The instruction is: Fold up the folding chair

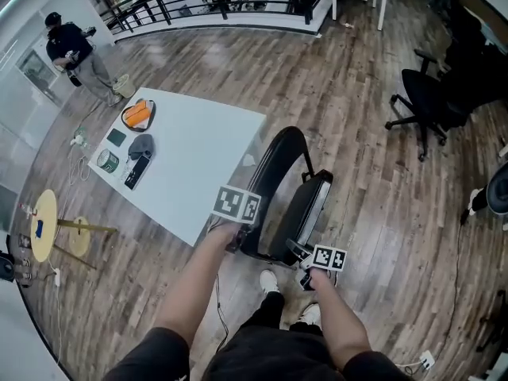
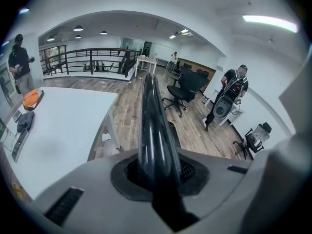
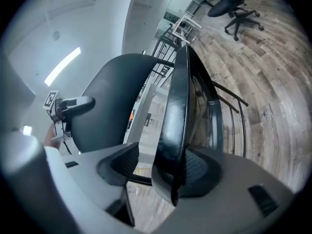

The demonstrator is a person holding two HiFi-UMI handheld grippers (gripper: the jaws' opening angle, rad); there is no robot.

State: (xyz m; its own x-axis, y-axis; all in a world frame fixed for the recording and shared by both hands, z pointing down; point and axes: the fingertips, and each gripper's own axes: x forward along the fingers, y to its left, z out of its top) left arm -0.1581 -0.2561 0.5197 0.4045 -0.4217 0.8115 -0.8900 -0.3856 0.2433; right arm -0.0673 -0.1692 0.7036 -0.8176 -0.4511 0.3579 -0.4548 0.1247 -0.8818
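The black folding chair [image 1: 304, 211] stands on the wood floor [image 1: 373, 181] beside the white desk [image 1: 198, 161]; your left hand-held gripper [image 2: 158, 172] clamps its frame tube [image 2: 152, 123], while your right hand-held gripper [image 3: 156, 169] straddles the seat edge [image 3: 178, 106] with its jaws apart

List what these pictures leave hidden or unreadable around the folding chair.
- Head view: the folding chair's feet, covered by the left gripper and right gripper.
- Head view: small items on the white table, too small to name.
- Left gripper view: the chair below its tube, blocked by the gripper body.
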